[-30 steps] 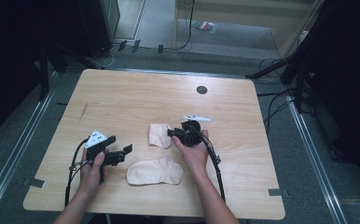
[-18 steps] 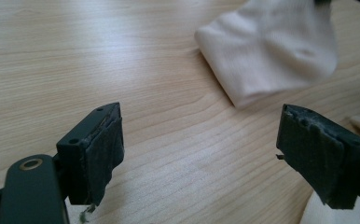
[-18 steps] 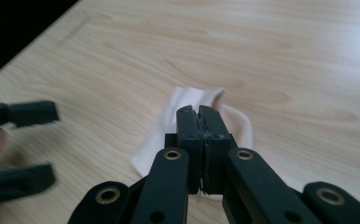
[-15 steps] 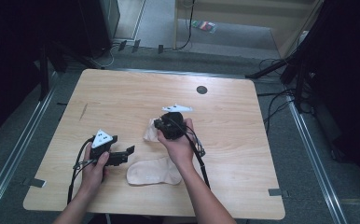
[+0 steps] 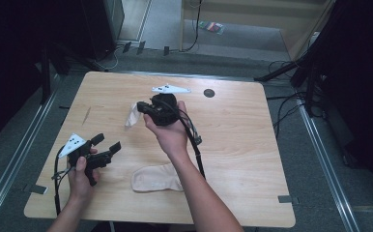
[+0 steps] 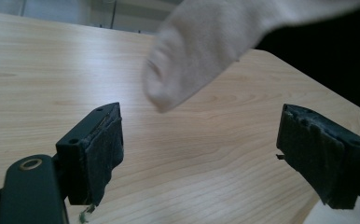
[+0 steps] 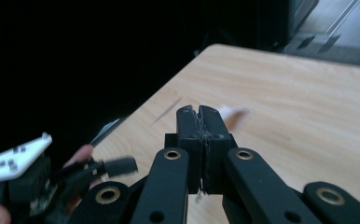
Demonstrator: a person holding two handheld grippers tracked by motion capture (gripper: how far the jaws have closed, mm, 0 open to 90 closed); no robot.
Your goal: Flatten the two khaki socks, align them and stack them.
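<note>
A pale wooden table stands on a grey floor. Near its far edge, at about 1 o'clock from the middle, sits a small dark round disc. A thin dark mark lies on the top at 10 o'clock. Strips of grey tape stick out by the near corners, one at 8 o'clock and another at 4 o'clock. Black cables trail over the floor at 3 o'clock. A colourful packet lies on the floor at 12 o'clock. A metal rail runs along the floor at 9 o'clock.
</note>
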